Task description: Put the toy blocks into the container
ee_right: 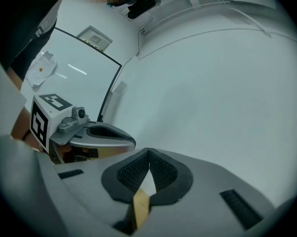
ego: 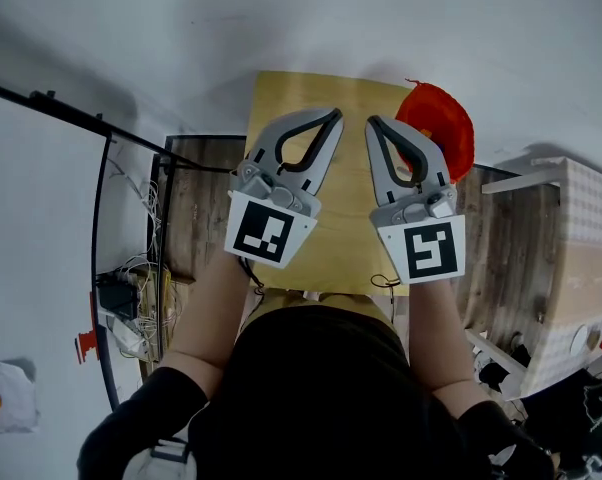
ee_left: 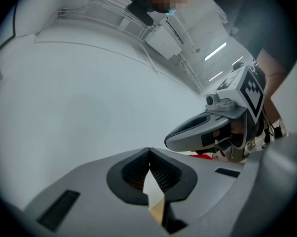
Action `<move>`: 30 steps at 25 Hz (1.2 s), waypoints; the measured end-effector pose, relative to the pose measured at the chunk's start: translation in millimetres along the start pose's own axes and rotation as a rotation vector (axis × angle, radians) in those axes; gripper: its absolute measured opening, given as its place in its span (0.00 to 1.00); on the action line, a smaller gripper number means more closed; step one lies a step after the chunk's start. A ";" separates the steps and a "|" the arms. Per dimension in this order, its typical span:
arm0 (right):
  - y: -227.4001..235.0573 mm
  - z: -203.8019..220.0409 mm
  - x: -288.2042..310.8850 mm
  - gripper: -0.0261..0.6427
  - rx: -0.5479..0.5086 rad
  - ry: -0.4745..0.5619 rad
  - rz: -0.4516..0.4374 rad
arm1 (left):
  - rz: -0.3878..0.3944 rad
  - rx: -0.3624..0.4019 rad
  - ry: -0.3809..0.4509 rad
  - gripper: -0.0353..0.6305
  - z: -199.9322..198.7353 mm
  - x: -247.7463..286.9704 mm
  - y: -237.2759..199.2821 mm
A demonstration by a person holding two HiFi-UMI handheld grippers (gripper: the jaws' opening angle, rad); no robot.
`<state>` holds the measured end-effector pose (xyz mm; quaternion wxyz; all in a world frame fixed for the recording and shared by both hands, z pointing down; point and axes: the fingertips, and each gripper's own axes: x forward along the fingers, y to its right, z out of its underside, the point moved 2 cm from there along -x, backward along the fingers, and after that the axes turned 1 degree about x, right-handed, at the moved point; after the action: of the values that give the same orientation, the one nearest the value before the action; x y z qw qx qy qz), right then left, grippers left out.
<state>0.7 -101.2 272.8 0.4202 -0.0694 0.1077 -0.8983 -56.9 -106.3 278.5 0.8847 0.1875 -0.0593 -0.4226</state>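
In the head view both grippers are held level, side by side over a small wooden table (ego: pixel 343 223). My left gripper (ego: pixel 333 116) is shut, its tips meeting with nothing between them; in its own view the ribbed pads (ee_left: pixel 161 174) touch at the tip. My right gripper (ego: pixel 373 123) is also shut and empty, with its pads (ee_right: pixel 161 172) pressed together. A red container (ego: pixel 443 123) sits at the table's far right corner, just beyond the right gripper. No toy blocks show in any view. Each gripper view catches the other gripper (ee_left: pixel 198 132) (ee_right: pixel 101 135) alongside.
A white wall fills the far side. A black rod and stand (ego: pixel 101 168) with cables (ego: pixel 131 298) on the wooden floor are at the left. A pale piece of furniture (ego: pixel 571 258) with clutter below stands at the right.
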 end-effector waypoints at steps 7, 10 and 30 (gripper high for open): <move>-2.7 31.9 21.0 0.08 0.046 -0.057 -0.014 | -0.011 -0.042 -0.054 0.07 34.5 2.0 -7.4; -4.8 50.1 31.5 0.08 0.070 -0.084 -0.012 | -0.006 -0.046 -0.083 0.07 48.1 2.0 -8.8; -60.9 268.9 94.7 0.32 0.332 -0.568 -0.031 | 0.020 -0.081 -0.159 0.07 98.8 -0.2 -24.1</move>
<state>-46.8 -172.6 551.5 0.4254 -0.2494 -0.1630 -0.8546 -100.6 -147.7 360.5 0.8882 0.1168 -0.1142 -0.4294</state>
